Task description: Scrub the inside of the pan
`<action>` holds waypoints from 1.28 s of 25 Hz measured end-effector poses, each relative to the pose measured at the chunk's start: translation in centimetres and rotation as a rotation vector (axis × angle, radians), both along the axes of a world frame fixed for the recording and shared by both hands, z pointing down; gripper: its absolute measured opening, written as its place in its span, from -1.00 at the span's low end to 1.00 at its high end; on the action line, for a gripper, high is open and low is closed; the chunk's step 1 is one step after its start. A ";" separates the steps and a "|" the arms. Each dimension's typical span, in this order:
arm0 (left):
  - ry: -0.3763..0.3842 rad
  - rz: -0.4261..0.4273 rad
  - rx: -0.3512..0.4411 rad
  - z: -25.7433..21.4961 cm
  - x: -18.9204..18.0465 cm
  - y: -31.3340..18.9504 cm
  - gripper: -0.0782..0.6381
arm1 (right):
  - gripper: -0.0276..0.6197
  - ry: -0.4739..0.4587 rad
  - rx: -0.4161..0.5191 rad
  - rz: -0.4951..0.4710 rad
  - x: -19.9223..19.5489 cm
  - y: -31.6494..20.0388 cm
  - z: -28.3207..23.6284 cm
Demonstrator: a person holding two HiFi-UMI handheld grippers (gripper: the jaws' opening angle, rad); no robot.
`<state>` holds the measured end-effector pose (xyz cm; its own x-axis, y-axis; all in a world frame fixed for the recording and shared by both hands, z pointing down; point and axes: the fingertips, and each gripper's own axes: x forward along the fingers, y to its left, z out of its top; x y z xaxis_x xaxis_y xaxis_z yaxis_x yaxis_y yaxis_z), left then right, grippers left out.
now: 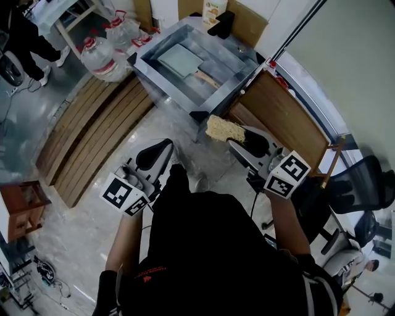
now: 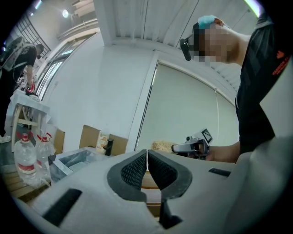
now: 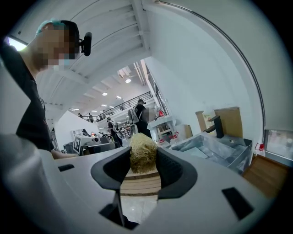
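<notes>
Snugly in right gripper (image 3: 143,160) — fibrous, tangled, straw-yellow scrubber (image 3: 143,147)

The sink (image 1: 173,92) stands ahead of the person, with a flat pan (image 1: 180,59) lying in it. A faucet (image 1: 221,23) stands at the sink's far end, and a carton (image 1: 214,8) is behind the faucet. Water bottles (image 1: 102,54) stand left of the sink, beyond the wooden slats (image 1: 92,133) on the floor. A wooden counter (image 1: 287,114) adjoins the sink on the right. The scrubber (image 1: 223,128) sits between the jaws of the right gripper (image 1: 234,137), near the sink's front corner. The left gripper (image 1: 162,148) is to its left, over the floor.
</notes>
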<state>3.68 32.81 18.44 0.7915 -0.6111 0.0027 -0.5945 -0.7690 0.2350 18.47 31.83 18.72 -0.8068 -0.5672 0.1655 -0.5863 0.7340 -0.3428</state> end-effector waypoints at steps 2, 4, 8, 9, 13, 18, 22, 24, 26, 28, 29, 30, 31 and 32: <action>0.004 -0.006 -0.007 0.4 -0.6 -1.5 -0.71 | -0.38 0.003 -0.007 -0.004 -0.5 -1.4 0.3; 0.005 -0.008 -0.014 0.8 -1.2 -3.2 -0.71 | -0.38 0.005 -0.015 -0.005 -1.0 -3.0 0.7; 0.006 -0.008 -0.020 1.2 -2.5 -7.4 -0.71 | -0.38 0.012 -0.039 -0.007 -2.3 -6.8 1.5; 0.006 -0.008 -0.021 1.3 -2.9 -8.5 -0.71 | -0.38 0.013 -0.044 -0.006 -2.7 -7.8 1.7; 0.005 -0.001 -0.029 2.0 -4.3 -13.1 -0.71 | -0.38 0.020 -0.067 0.002 -3.9 -11.9 2.6; -0.017 0.027 -0.036 2.9 -5.9 -18.4 -0.71 | -0.38 0.035 -0.101 0.019 -5.4 -16.8 3.8; -0.024 0.056 -0.092 3.4 -6.9 -22.0 -0.71 | -0.38 0.040 -0.120 0.040 -6.8 -20.5 4.4; -0.023 0.068 -0.108 3.7 -7.7 -23.7 -0.71 | -0.38 0.042 -0.128 0.050 -7.7 -22.0 4.5; -0.020 0.079 -0.112 3.9 -8.6 -25.5 -0.71 | -0.38 0.049 -0.134 0.058 -8.4 -23.6 4.7; -0.016 0.091 -0.115 4.2 -9.2 -27.2 -0.71 | -0.38 0.060 -0.140 0.068 -9.0 -25.1 4.9; -0.015 0.097 -0.117 4.3 -9.5 -28.1 -0.71 | -0.38 0.065 -0.142 0.073 -9.3 -25.8 5.0; -0.014 0.103 -0.119 4.4 -9.8 -28.9 -0.71 | -0.38 0.069 -0.142 0.079 -9.5 -26.6 5.1; -0.013 0.109 -0.120 4.6 -10.1 -29.6 -0.71 | -0.38 0.072 -0.141 0.084 -9.7 -27.3 5.1; -0.012 0.113 -0.121 4.7 -10.3 -30.3 -0.71 | -0.38 0.074 -0.139 0.089 -9.8 -27.9 5.1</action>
<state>-6.60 2.51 23.10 0.8545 -0.5132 0.0810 -0.5096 -0.7975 0.3230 8.64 3.90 23.78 -0.7371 -0.6032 0.3045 -0.6743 0.6267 -0.3907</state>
